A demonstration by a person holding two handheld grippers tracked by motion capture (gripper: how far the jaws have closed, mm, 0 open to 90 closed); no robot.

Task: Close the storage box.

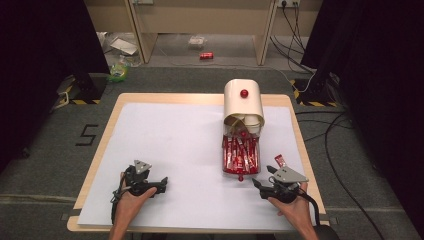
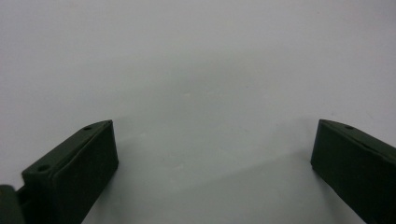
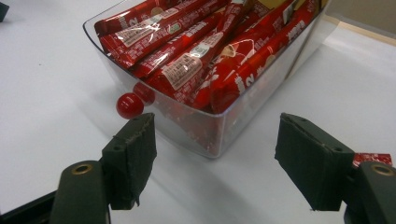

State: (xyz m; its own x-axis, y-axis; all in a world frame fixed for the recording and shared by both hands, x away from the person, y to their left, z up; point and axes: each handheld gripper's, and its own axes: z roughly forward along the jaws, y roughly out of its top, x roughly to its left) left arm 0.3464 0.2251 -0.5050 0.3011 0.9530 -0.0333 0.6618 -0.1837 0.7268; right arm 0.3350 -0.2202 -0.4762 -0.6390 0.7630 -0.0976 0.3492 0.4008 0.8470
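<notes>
1. Fingers (image 3: 133,154) of my R gripper (image 3: 215,163) are spread, nothing pinched, framing the clear drawer (image 3: 219,126) corner at 12 o'clock, likely to push it shut.
2. Red packets (image 3: 187,65) fill it.
3. L gripper (image 2: 212,158) gapes wide, parked on the sheet (image 2: 196,70), out of the way.

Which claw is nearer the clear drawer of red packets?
Right. The right claw sits open just by the clear drawer; the left claw rests far off on the white mat.
</notes>
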